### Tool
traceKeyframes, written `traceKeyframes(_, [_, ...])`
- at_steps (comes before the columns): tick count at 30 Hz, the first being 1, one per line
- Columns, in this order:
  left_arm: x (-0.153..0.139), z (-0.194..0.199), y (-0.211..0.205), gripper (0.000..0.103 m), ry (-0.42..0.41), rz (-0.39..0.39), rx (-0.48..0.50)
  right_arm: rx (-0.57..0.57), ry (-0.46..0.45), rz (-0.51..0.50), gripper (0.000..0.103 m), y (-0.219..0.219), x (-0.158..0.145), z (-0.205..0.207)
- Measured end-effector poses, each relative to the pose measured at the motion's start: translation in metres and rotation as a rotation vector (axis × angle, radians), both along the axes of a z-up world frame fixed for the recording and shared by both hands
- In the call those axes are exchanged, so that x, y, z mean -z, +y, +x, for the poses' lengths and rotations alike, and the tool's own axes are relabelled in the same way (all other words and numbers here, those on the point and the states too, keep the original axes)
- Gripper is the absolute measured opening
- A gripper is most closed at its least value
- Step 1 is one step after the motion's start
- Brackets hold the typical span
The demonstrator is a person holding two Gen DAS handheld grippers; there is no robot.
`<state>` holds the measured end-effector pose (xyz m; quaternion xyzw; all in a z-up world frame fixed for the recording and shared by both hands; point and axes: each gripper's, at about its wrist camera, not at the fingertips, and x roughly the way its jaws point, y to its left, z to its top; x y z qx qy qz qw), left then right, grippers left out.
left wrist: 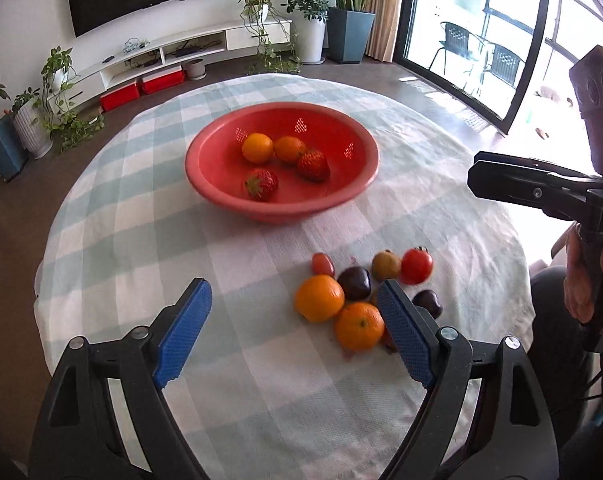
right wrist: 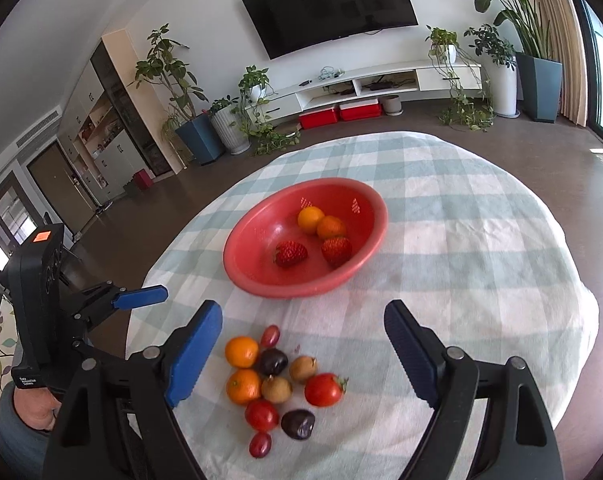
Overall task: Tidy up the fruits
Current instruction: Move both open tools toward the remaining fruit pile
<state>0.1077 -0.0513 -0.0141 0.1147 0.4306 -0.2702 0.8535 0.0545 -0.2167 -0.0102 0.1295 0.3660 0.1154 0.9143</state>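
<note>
Round surface (left wrist: 113,216) under a pale blue-and-white check cloth. Red bowl (left wrist: 221,184) sits near the middle of the surface, well in from every edge. Inside it: two oranges (left wrist: 257,148) touching each other toward the far side, two strawberries (left wrist: 262,185) toward the near side, one just beside the nearer orange.

Loose fruit cluster (right wrist: 277,384) lies on the cloth between the bowl and the near edge, apart from the bowl. In the right wrist view the cluster reads: two oranges on its left side, one behind the other; a dark purple fruit (right wrist: 272,361) just beside them; two brownish fruits (right wrist: 276,389) mid-cluster; a large red tomato (right wrist: 323,390) on the right; a smaller tomato (right wrist: 261,415), a second dark purple fruit and two small reddish oval fruits around the near and far fringe. Most pieces touch a neighbour.

Left hand-held gripper (left wrist: 297,328): jaws spread wide, nothing between the blue pads (left wrist: 183,336); it hangs over the near part of the cloth, its right pad overlapping the cluster in view. Contact cannot be told.

Right hand-held gripper (right wrist: 303,356): jaws spread wide, empty, above the cluster, which shows in the gap between the pads.

A hand (right wrist: 35,406) grips the left tool's handle at the near left edge.
</note>
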Motion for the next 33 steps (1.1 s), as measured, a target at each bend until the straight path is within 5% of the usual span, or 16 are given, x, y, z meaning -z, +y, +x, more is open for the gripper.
traceKeyframes(13, [0.046,-0.042,-0.017,0.083,0.1,0.0,0.091,0.034,0.047,0.008,0.084,0.0,0.029,-0.048])
traceKeyframes(21, [0.055,-0.021,-0.02,0.053,0.147,-0.017,0.166,0.028,0.048,0.012,0.077,0.001,0.031,-0.052])
traceKeyframes(33, [0.059,-0.008,-0.028,0.053,0.159,-0.027,0.265,0.012,0.053,0.014,0.072,0.001,0.034,-0.051])
